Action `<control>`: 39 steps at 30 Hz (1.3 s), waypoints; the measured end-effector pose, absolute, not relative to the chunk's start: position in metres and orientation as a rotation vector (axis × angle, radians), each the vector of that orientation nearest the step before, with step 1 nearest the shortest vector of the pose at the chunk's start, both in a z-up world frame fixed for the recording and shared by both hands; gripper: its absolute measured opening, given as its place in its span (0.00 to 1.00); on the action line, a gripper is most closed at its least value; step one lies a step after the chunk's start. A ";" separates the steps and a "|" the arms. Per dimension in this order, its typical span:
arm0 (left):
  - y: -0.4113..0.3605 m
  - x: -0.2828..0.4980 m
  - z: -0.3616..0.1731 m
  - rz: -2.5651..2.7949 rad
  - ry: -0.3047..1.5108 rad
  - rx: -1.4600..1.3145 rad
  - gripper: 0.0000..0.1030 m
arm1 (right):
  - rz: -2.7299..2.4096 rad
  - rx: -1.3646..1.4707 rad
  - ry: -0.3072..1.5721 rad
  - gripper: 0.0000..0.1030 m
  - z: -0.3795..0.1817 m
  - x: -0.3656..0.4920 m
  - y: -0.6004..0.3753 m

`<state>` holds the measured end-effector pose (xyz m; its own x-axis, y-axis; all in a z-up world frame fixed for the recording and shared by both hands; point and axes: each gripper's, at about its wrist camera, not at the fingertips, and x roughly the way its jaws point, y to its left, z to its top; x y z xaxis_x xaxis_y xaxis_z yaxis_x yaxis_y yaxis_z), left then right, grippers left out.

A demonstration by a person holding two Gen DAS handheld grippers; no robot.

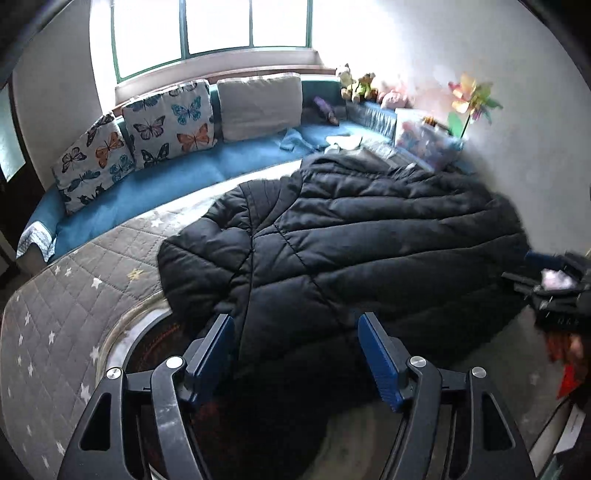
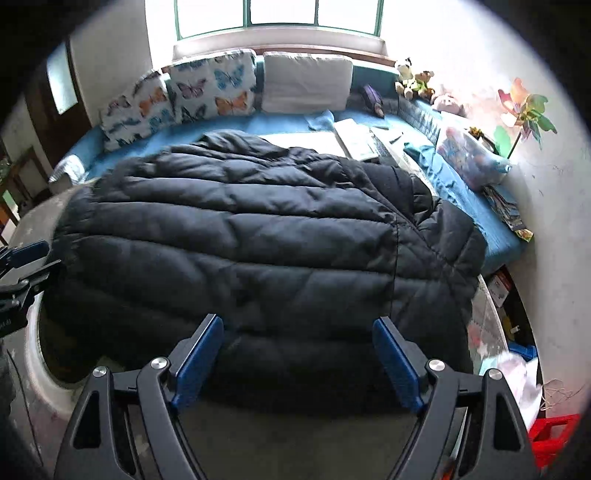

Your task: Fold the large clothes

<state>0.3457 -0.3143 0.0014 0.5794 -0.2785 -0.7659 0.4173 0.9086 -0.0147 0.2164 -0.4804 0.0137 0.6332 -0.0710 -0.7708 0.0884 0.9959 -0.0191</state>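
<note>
Black quilted puffer coat spread mid-frame on grey star-quilted mat | left gripper released, empty | right gripper released, empty

A blue window seat runs under a green-framed window. Against its back lean two butterfly-print cushions and a plain pale cushion. Small stuffed toys sit at the far corner, with a colourful pinwheel against the white wall nearby. A grey quilted cover with white stars lies in front of the seat. A red plastic item sits low by the wall.
</note>
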 end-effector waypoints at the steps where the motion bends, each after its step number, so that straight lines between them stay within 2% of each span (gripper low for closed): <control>1: -0.311 0.337 0.007 -0.410 0.853 0.170 0.73 | -0.095 0.012 0.862 0.88 0.016 0.207 -0.475; 5: -0.298 0.289 0.023 -0.401 0.805 0.160 0.76 | -0.101 -0.023 0.818 0.88 0.020 0.177 -0.454; 20: -0.241 0.131 0.042 -0.331 0.729 0.166 0.79 | -0.119 -0.034 0.664 0.93 0.027 0.081 -0.392; 39: -0.220 0.074 0.027 -0.335 0.742 0.154 0.79 | -0.165 -0.005 0.626 0.94 0.014 0.037 -0.376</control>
<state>0.0744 -0.2198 0.0265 0.6874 -0.2438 -0.6842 0.3517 0.9359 0.0199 0.0375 -0.3764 0.0139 0.7976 -0.1553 -0.5829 0.1522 0.9868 -0.0546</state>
